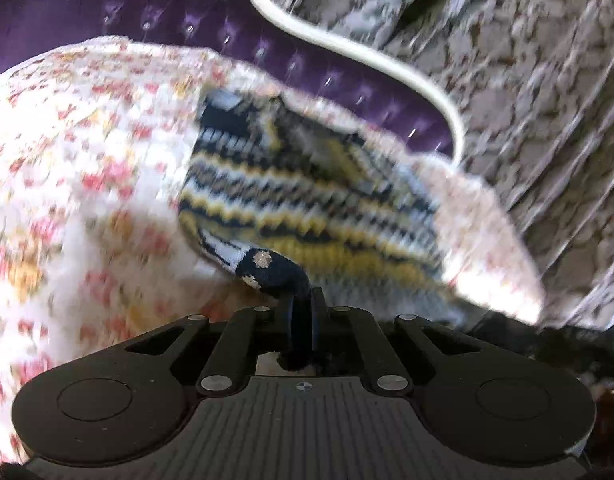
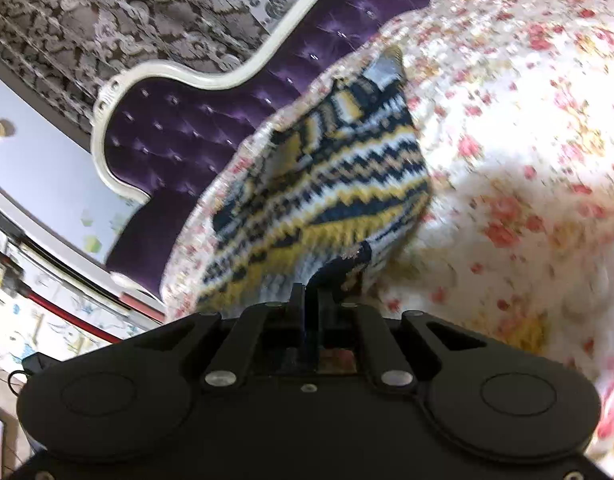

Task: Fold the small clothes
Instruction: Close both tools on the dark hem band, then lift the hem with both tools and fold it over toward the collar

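A small knit garment (image 1: 307,200) with yellow, white and navy zigzag stripes lies on the floral bedspread (image 1: 87,160). My left gripper (image 1: 303,300) is shut on its navy dotted edge (image 1: 271,268), close to the camera. In the right wrist view the same garment (image 2: 327,184) stretches away from my right gripper (image 2: 311,296), which is shut on its navy edge (image 2: 339,272). Both views are motion-blurred. The garment's far end shows a grey patch (image 2: 383,70).
A purple tufted headboard (image 2: 187,132) with a white curved frame (image 2: 179,70) stands behind the bed. Grey patterned wallpaper (image 1: 527,100) is beyond it. The bedspread's edge (image 1: 499,248) runs next to the garment.
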Demonstrator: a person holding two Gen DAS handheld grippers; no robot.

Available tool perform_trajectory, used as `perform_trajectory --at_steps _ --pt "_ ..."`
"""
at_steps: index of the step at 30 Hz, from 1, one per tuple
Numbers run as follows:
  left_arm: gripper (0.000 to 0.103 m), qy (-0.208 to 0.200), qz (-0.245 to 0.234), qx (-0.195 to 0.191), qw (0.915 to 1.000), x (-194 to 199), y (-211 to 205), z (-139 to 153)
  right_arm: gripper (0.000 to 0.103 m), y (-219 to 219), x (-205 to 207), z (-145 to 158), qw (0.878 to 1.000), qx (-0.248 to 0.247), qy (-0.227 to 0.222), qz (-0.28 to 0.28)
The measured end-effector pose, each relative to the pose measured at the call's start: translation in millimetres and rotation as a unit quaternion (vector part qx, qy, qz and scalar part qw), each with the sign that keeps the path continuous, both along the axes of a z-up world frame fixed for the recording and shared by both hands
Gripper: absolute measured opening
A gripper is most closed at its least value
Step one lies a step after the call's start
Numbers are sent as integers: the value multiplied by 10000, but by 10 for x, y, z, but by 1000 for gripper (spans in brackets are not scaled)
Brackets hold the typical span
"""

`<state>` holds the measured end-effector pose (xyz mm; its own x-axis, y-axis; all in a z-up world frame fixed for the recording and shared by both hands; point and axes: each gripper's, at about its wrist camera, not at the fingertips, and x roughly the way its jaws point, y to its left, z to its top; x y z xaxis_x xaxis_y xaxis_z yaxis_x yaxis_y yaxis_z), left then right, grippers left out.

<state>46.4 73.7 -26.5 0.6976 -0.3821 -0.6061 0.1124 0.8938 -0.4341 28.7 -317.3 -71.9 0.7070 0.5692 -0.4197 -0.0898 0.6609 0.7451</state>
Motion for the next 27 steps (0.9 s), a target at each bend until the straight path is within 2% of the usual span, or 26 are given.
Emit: perform_trajectory --at_steps 5,9,15,21,27 --pt "7 -419 -197 -189 9987 177 20 357 13 -7 196 283 9988 163 -439 109" --pt "7 -559 -252 -513 9968 378 60 526 13 -6 399 509 9961 331 -795 165" --pt "7 -931 -265 -468 9942 502 58 767 13 -3 613 752 9914 511 -1181 240" --pt "6 -1153 -324 -403 9920 513 56 930 13 22 715 874 9891 529 -1337 326" --pt "3 -1303 -232 -351 9906 605 106 962 11 -22 817 880 9879 707 -1345 318"
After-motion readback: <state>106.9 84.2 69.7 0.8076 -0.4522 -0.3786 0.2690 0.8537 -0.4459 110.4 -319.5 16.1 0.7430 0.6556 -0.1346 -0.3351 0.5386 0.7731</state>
